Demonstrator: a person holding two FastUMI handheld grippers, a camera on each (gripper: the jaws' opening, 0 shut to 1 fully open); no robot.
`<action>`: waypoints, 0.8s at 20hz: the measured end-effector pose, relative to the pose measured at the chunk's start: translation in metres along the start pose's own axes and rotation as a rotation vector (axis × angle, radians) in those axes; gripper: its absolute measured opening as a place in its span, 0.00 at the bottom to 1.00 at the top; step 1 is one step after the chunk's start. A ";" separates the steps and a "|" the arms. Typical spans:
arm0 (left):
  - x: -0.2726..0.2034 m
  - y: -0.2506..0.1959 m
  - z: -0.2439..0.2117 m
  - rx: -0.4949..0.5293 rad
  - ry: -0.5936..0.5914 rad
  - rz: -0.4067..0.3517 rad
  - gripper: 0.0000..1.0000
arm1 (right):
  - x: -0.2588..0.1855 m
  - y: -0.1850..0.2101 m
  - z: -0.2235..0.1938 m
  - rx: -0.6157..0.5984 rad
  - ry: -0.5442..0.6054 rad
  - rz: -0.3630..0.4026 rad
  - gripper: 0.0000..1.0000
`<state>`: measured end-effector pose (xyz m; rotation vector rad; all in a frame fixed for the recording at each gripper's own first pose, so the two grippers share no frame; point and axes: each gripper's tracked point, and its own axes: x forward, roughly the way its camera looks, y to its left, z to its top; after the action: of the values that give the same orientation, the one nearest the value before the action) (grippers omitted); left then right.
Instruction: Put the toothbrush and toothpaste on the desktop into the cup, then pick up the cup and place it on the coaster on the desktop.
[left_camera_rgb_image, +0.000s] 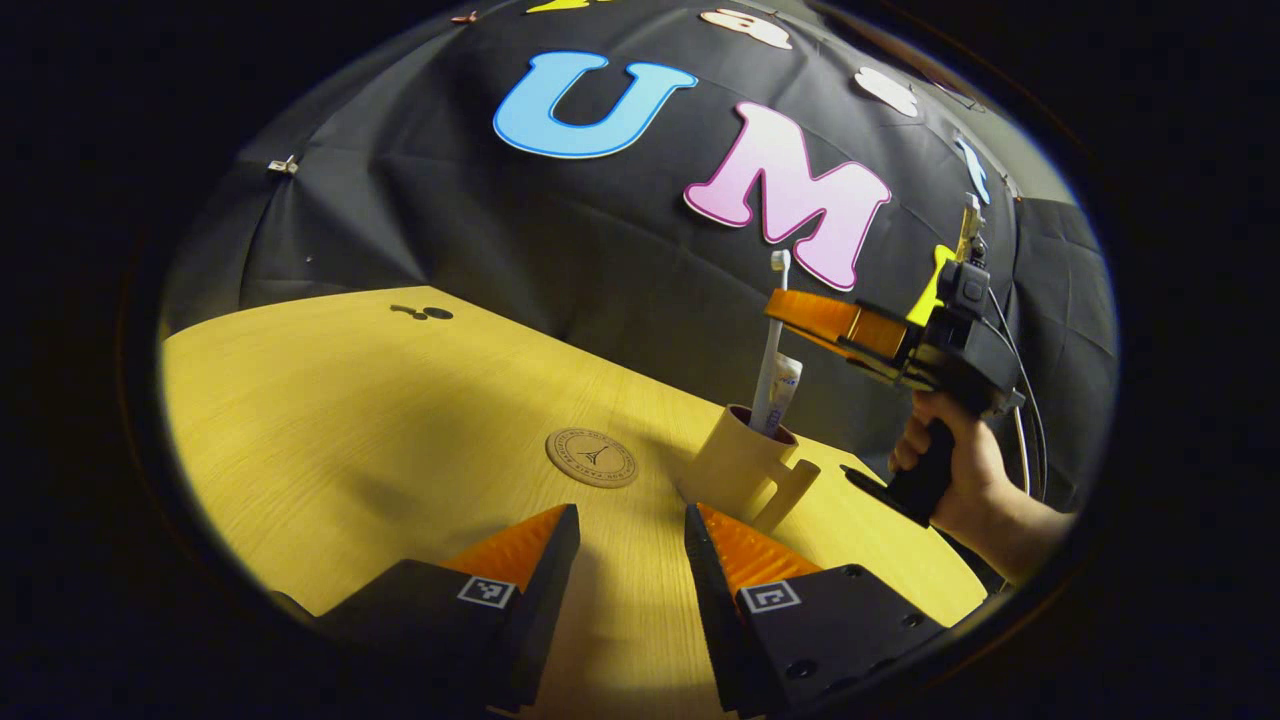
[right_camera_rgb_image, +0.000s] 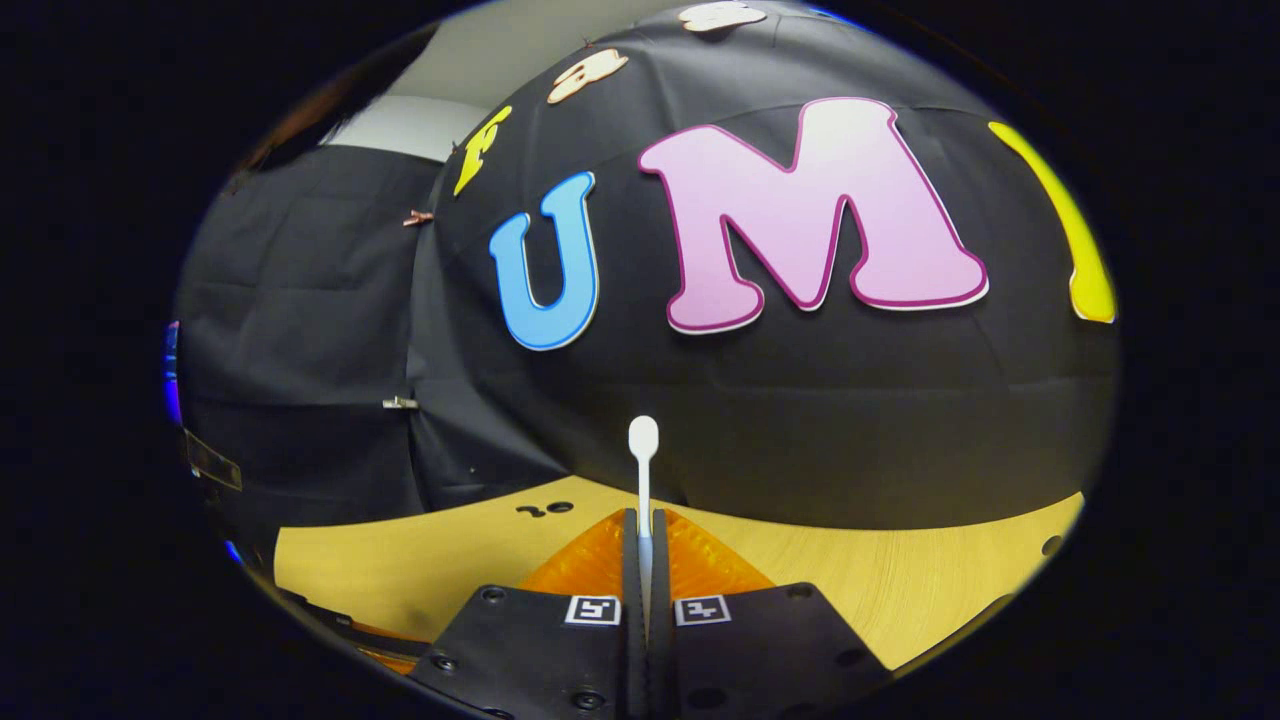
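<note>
Toothbrush is pinched between my right gripper's fingers: in the right gripper view the two fingers press together on its thin handle, head pointing up. From the left gripper view I see that gripper held above the cup, with the brush's lower end reaching down into the cup's mouth beside the toothpaste, which already stands inside. A hand grips the tool's handle at the right.

My left gripper hangs low over the desk, fingers spread and holding nothing, with the cup just ahead to its right and the coaster just left of the cup, apart from it.

I judge the step to be seating the brush. To do it well I'd lower it straight until it bears on the cup's bottom or wall, then part the fingers gently so it leans against the rim and doesn't tip out. I'd lift clear vertically, so neither the brush nor the tube gets snagged and the light cup isn't knocked over.
</note>
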<state>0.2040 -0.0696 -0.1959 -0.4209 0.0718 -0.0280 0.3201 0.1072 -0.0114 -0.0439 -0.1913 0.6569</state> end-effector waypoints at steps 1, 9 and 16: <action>0.000 0.002 0.000 0.003 0.000 0.005 0.67 | -0.002 0.000 -0.005 -0.009 0.009 -0.004 0.05; 0.002 0.006 0.001 -0.011 0.001 0.005 0.67 | -0.008 -0.004 -0.017 -0.042 0.029 -0.036 0.09; 0.003 0.005 -0.002 -0.018 0.013 0.002 0.67 | -0.015 -0.011 -0.016 -0.062 0.052 -0.068 0.10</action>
<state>0.2074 -0.0662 -0.1994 -0.4387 0.0852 -0.0278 0.3180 0.0901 -0.0283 -0.1139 -0.1628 0.5817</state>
